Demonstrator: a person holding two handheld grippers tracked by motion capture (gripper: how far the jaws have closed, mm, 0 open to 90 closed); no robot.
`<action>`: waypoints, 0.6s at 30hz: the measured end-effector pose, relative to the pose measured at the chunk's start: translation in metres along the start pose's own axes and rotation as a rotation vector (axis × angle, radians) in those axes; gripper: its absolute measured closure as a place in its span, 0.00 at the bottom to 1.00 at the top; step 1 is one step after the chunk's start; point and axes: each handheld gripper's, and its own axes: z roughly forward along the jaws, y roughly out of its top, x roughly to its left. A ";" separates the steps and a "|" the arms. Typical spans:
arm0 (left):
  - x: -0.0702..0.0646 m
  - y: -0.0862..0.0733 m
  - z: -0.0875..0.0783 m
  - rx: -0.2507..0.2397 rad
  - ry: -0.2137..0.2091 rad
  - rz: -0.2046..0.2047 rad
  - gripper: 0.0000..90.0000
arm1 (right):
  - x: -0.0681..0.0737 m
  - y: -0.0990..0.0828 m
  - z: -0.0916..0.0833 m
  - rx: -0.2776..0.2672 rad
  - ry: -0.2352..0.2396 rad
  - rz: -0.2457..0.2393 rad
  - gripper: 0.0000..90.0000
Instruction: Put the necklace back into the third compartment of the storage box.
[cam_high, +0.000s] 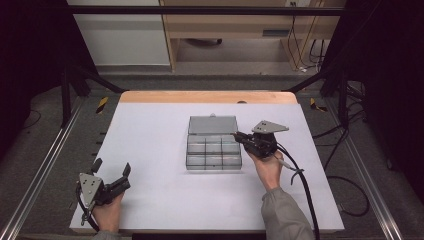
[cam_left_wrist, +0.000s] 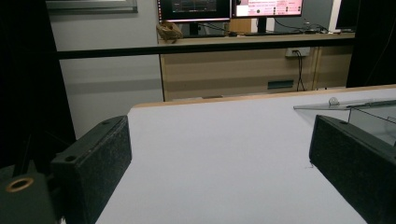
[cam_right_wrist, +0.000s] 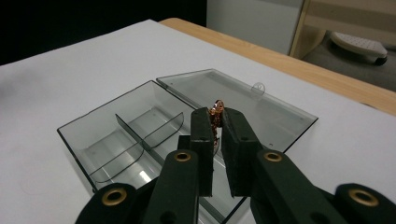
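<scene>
A clear plastic compartment box (cam_high: 213, 151) lies open in the middle of the white table, its lid (cam_high: 212, 124) folded flat toward the far side. My right gripper (cam_high: 238, 135) hovers over the box's right far corner, shut on a small copper-coloured ring-like piece (cam_right_wrist: 216, 110) that sticks up between its tips. In the right gripper view the box's compartments (cam_right_wrist: 126, 135) look bare and the lid (cam_right_wrist: 243, 100) lies beyond the jaws. My left gripper (cam_high: 111, 167) rests near the table's front left corner, open with nothing between its pads (cam_left_wrist: 95, 163).
The white mat (cam_high: 150, 150) covers the table up to a wooden strip (cam_high: 207, 97) along the far edge. Dark frame rails (cam_high: 45, 165) run along both sides. A thick cable (cam_high: 305, 190) trails from the right gripper toward the front.
</scene>
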 end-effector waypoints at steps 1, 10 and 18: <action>0.000 0.000 0.000 0.000 0.000 0.000 0.06 | 0.000 -0.002 0.003 0.009 0.000 0.002 0.93; 0.000 0.000 0.000 0.002 0.001 0.001 0.06 | -0.005 -0.010 0.021 0.073 0.020 0.032 0.93; 0.000 0.000 0.000 0.002 0.002 0.002 0.06 | -0.005 -0.013 0.031 0.074 0.026 0.054 0.93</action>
